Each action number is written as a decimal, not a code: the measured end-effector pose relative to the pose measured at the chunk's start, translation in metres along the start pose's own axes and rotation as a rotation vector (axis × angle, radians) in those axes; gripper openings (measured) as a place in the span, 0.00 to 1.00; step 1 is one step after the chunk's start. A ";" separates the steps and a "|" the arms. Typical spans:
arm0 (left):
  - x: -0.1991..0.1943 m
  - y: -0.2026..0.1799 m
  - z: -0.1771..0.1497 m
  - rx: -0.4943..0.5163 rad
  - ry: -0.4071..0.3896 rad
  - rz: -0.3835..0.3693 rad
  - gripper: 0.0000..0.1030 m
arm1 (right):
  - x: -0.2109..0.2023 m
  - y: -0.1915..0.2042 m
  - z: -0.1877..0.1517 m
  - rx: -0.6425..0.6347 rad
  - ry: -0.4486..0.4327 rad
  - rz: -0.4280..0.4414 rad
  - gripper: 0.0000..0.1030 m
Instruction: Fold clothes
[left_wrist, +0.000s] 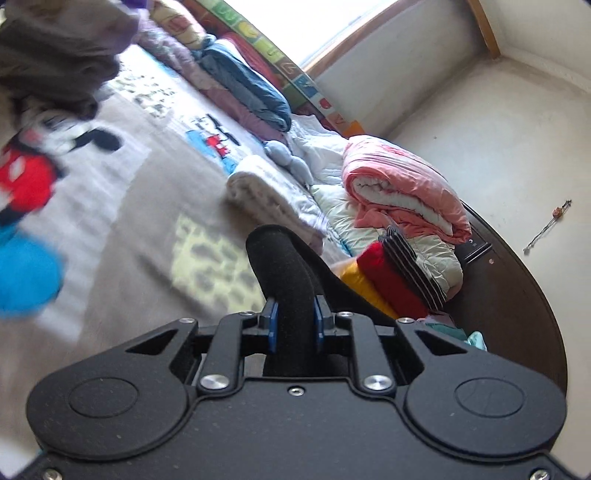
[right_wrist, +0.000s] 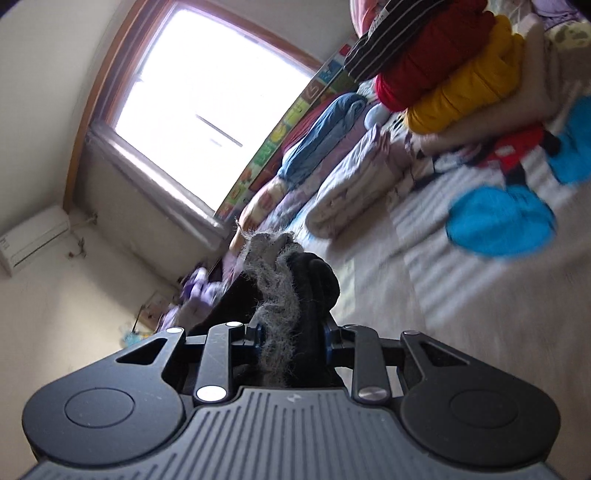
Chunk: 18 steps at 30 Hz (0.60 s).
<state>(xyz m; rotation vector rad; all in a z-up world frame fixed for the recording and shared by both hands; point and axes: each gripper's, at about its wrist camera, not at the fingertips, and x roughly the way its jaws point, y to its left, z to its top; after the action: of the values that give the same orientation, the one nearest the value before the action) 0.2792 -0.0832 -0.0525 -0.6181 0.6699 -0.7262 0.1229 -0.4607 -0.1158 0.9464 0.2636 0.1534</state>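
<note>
The left claw (left_wrist: 294, 314) is clenched on a fold of black garment (left_wrist: 280, 266), a smooth, dense knit that bulges up in a rounded hump from between the blue pads (left_wrist: 272, 325) and trails off to the right behind the claw body. The right claw (right_wrist: 293, 332) grips the same kind of dark cloth (right_wrist: 314, 280), here bunched thick, with a fuzzy grey lining or trim (right_wrist: 277, 295) running in a ragged strip down the middle of the bundle between its fingers. In both views the garment is lifted clear above the bed (left_wrist: 147, 229).

Below the garment, the bed is covered by a grey cartoon-print blanket (left_wrist: 122, 192) with red, blue and white patches, blurred in both views. Beyond the garment on the bed lies a rolled cream blanket (left_wrist: 266, 188). To its right stands a stack of folded clothes: a yellow piece (left_wrist: 354, 280), a red one (left_wrist: 395, 280) and a black striped one (left_wrist: 413, 266), leaning against a pale quilt (left_wrist: 424, 243) with a folded pink quilt (left_wrist: 402, 184) on top. Farther along the bed, against the colourful wall mat (left_wrist: 280, 59), lie a blue bundle (left_wrist: 251, 88) and lilac bedding (left_wrist: 236, 107). Farthest off, a bright window (right_wrist: 207, 107) sits above the mat, and an air conditioner (right_wrist: 33, 236) hangs on the wall beside it.
</note>
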 end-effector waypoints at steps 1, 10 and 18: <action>0.013 0.001 0.011 0.000 0.005 -0.004 0.16 | 0.011 -0.001 0.010 0.003 -0.012 -0.006 0.29; 0.135 0.013 0.128 0.001 0.021 -0.069 0.16 | 0.134 -0.013 0.111 -0.015 -0.106 -0.064 0.29; 0.226 0.015 0.197 0.054 0.024 -0.127 0.16 | 0.217 -0.012 0.169 -0.148 -0.237 -0.156 0.29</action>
<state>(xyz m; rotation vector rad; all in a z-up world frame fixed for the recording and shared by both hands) 0.5562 -0.1921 -0.0133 -0.6074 0.6350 -0.8682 0.3793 -0.5462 -0.0651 0.7854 0.1049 -0.0820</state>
